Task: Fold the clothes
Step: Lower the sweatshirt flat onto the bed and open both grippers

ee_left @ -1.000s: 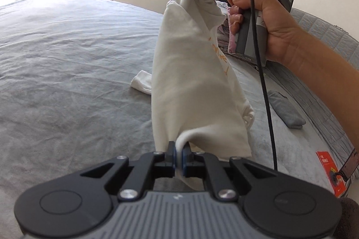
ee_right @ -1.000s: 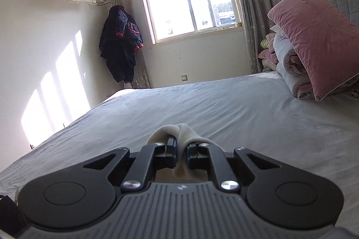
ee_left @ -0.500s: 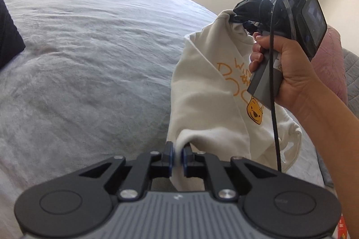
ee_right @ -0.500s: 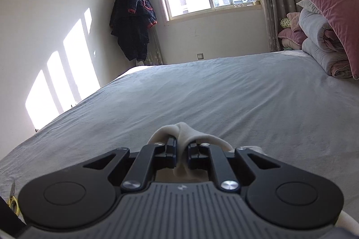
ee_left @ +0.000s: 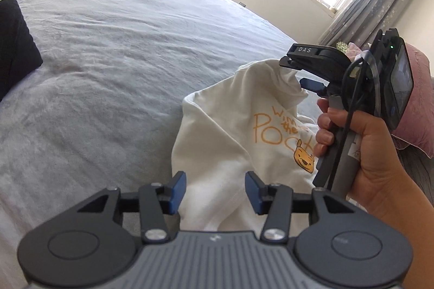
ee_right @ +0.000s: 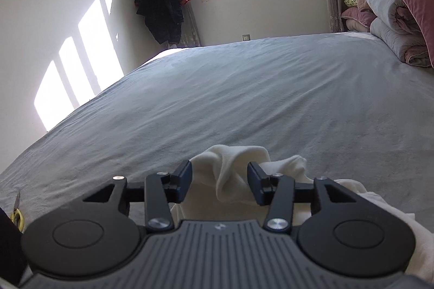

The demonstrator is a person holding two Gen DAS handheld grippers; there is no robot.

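A cream sweatshirt (ee_left: 222, 142) with an orange Pooh print lies crumpled on the grey bed (ee_left: 108, 58). My left gripper (ee_left: 214, 180) hovers over its near edge; the jaws are opening, cloth shows between them, and the blue pads do not press it. A hand (ee_left: 374, 153) holds my right gripper (ee_left: 294, 72) at the garment's far raised corner. In the right wrist view, the right gripper (ee_right: 219, 172) is opening too. A loose fold of the sweatshirt (ee_right: 233, 156) stands between its pads, unpinched.
The grey bed (ee_right: 244, 99) stretches far ahead. Pink pillows and rolled quilts (ee_right: 393, 25) are stacked at its right end. A black object (ee_left: 13, 44) sits at the left edge, yellow-handled scissors (ee_right: 16, 213) lie near the bed's corner, and a dark jacket (ee_right: 162, 1) hangs by the window.
Both grippers were shut on the sweatshirt and held it up; now both have opened and let it go. The garment has sunk onto the bed, and the right gripper has come down.
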